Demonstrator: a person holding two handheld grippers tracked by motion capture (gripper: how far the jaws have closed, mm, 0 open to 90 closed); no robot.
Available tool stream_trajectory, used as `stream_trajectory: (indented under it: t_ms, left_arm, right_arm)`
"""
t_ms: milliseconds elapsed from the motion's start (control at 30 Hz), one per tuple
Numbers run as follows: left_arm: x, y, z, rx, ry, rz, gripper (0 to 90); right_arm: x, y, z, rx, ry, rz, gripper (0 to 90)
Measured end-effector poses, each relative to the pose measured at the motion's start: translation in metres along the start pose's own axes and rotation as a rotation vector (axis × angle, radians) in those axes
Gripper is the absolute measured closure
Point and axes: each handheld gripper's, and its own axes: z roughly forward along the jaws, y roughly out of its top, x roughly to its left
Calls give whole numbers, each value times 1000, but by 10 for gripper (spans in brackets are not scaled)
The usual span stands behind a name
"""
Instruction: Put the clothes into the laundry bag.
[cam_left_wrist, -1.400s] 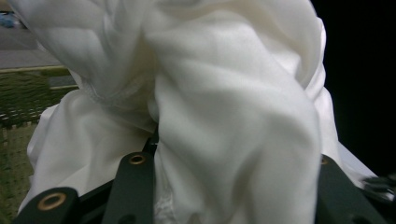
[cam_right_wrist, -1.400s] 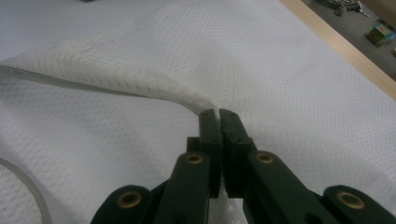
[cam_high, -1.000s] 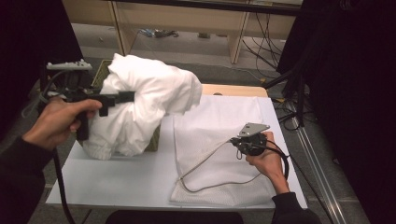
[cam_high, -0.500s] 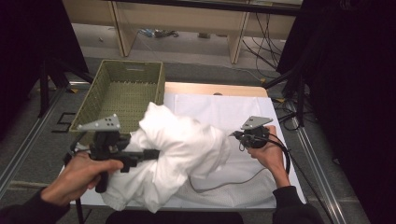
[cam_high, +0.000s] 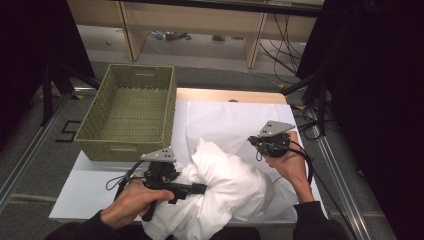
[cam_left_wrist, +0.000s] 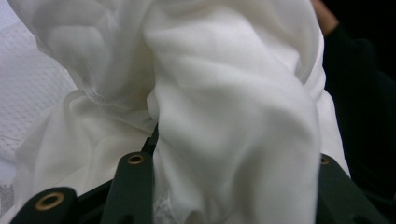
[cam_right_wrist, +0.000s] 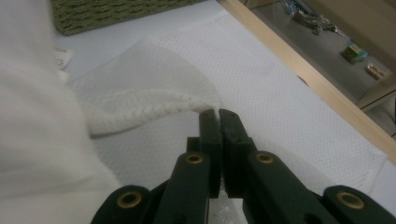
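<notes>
The table (cam_high: 100, 192) is covered in white, which gives the cloth a clean, flat place to be spread. A mesh sheet (cam_high: 225, 120) already lies flat across its far right part, probably laid out first so that later pieces can go on or beside it. The green basket (cam_high: 131, 112) stands empty at the far left, touching the sheet's edge; it looks like the store the laundry came from.

The cloth (cam_high: 227, 187), a soft white bundle, sits bunched on the near middle of the table, partly on the sheet, with folds hanging over the near edge. It is bunched because it is held at only 1 place.

The left tool (cam_high: 192, 188) grips the cloth, a thick wad of it filling the gap between the jaws in the left gripper view (cam_left_wrist: 224, 140), so the bundle can be dragged and lowered. The right tool (cam_right_wrist: 218, 116) is closed on a raised edge of the sheet, likely pinning it so it doesn't shift.
</notes>
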Motion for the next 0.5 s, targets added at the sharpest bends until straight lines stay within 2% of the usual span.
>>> stream_trajectory:
  t_ms: [100, 167, 233, 267, 333, 367, 400, 433, 467, 500]
  left_arm:
    - [7, 3, 5, -41, 76, -14, 557]
    - [12, 6, 5, -75, 141, -23, 553]
    - [12, 8, 9, -75, 182, 8, 546]
    - [8, 6, 15, -55, 190, 36, 541]
    - [0, 3, 28, -12, 180, 72, 530]
    - [-4, 1, 37, 15, 170, 86, 527]
    - [-5, -1, 48, 54, 146, 115, 527]
    - [-5, -2, 55, 74, 139, 120, 527]
    - [-6, -5, 65, 90, 123, 97, 527]
    - [-5, -5, 72, 110, 112, 123, 528]
  right_arm:
    - [2, 4, -3, -14, 3, -24, 897]
    - [4, 4, -4, -13, 5, -25, 897]
    - [5, 5, -4, -8, -1, -9, 897]
    - [6, 6, -3, -9, -1, -12, 897]
    - [8, 8, -2, -2, 0, -10, 898]
    - [8, 9, -1, -2, 12, -24, 897]
    - [9, 10, -1, -5, 5, -28, 898]
    - [11, 11, -1, -4, 8, -23, 898]
    - [11, 11, -2, -8, 8, -32, 897]
    - [12, 12, -2, -13, 6, -36, 898]
